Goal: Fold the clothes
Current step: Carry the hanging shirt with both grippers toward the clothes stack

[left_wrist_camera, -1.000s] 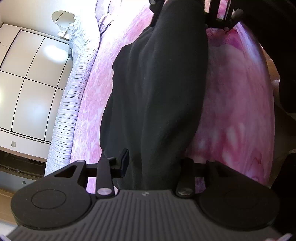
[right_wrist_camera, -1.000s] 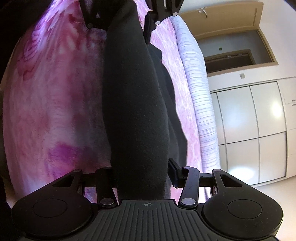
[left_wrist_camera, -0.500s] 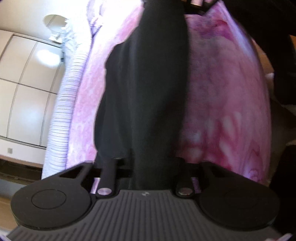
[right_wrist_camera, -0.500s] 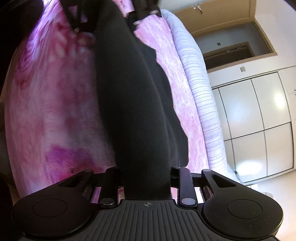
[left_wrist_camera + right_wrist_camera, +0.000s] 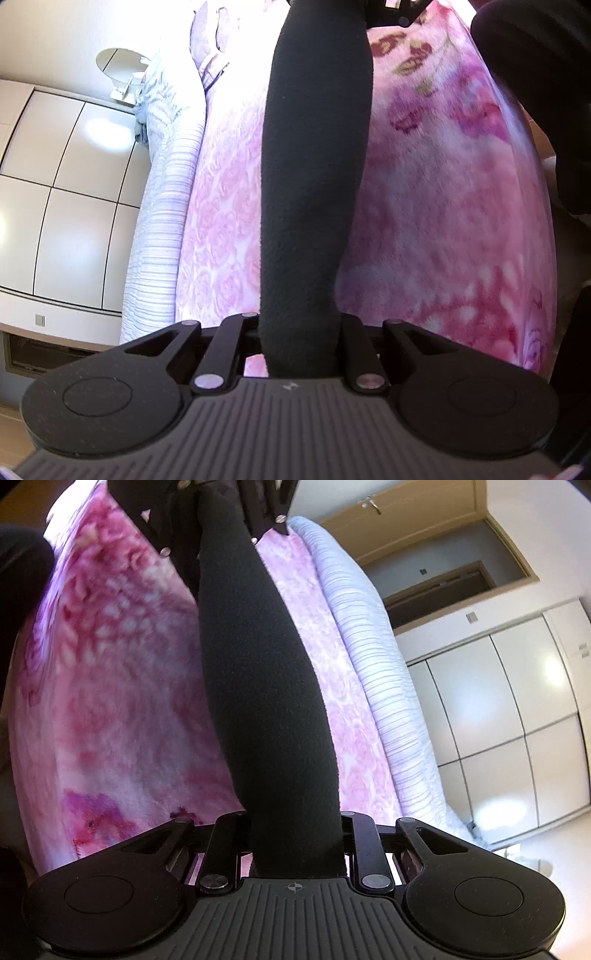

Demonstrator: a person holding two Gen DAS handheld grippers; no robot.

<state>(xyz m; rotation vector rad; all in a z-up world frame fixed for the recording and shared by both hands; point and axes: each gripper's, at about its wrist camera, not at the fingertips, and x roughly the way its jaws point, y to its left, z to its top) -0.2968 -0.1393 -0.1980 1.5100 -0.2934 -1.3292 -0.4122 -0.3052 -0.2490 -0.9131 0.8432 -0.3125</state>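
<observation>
A black fleece garment (image 5: 314, 177) is stretched taut between my two grippers above the pink floral bed. My left gripper (image 5: 299, 347) is shut on one end of it. My right gripper (image 5: 295, 845) is shut on the other end of the garment (image 5: 266, 686). In the left wrist view the right gripper (image 5: 391, 11) shows at the top edge, facing me. In the right wrist view the left gripper (image 5: 221, 520) shows at the top. The fingertips are hidden inside the fabric.
A pink floral blanket (image 5: 443, 221) covers the bed (image 5: 110, 686). A white striped duvet (image 5: 162, 229) lies along the far side, also in the right wrist view (image 5: 376, 664). White wardrobe doors (image 5: 517, 720) and a wooden door (image 5: 424, 524) stand beyond. A dark sleeve (image 5: 535, 92) is at right.
The garment has been lifted off the bed and pulled taut. Its wide hanging part has drawn in to a narrow band. The grippers have risen and moved apart.
</observation>
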